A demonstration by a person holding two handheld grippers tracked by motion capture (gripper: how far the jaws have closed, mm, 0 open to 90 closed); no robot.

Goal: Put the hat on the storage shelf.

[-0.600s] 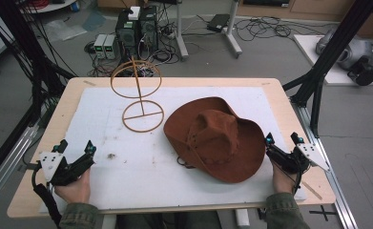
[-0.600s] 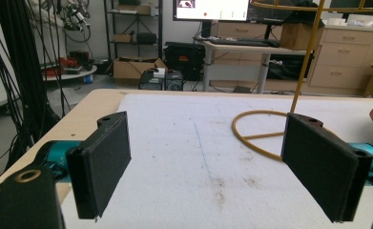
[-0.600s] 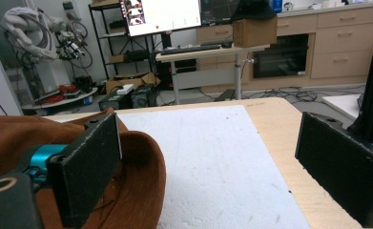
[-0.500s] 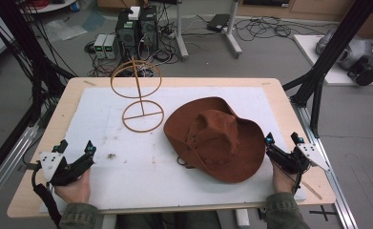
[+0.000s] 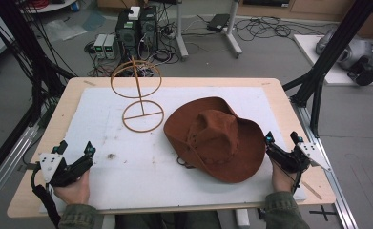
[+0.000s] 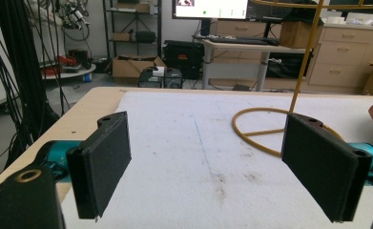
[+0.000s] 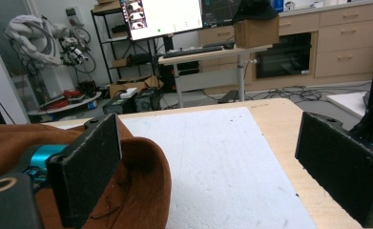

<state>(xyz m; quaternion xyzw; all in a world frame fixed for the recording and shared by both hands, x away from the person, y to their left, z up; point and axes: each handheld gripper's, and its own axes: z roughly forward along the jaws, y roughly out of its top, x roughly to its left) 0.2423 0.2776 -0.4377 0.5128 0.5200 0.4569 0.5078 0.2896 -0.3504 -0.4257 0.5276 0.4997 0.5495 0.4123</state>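
A brown wide-brimmed hat [image 5: 213, 138] lies crown up on the white mat [image 5: 103, 129], right of centre; its brim [image 7: 141, 181] fills the lower left of the right gripper view. A thin wooden hat stand [image 5: 139, 98] with a ring base and ring top rises at the back left; its base [image 6: 263, 131] shows in the left gripper view. My left gripper [image 5: 74, 148] rests open at the front left, nothing between its pads [image 6: 103, 167]. My right gripper [image 5: 282, 138] is open just off the hat's right brim edge, nothing between its pads [image 7: 339, 164].
The mat covers most of a light wooden table [image 5: 289, 114], with bare wood along the edges. Small dark stains [image 5: 111, 156] mark the mat near the left gripper. Black frame posts [image 5: 317, 81] stand at both sides; computers and cables [image 5: 136, 28] sit on the floor behind.
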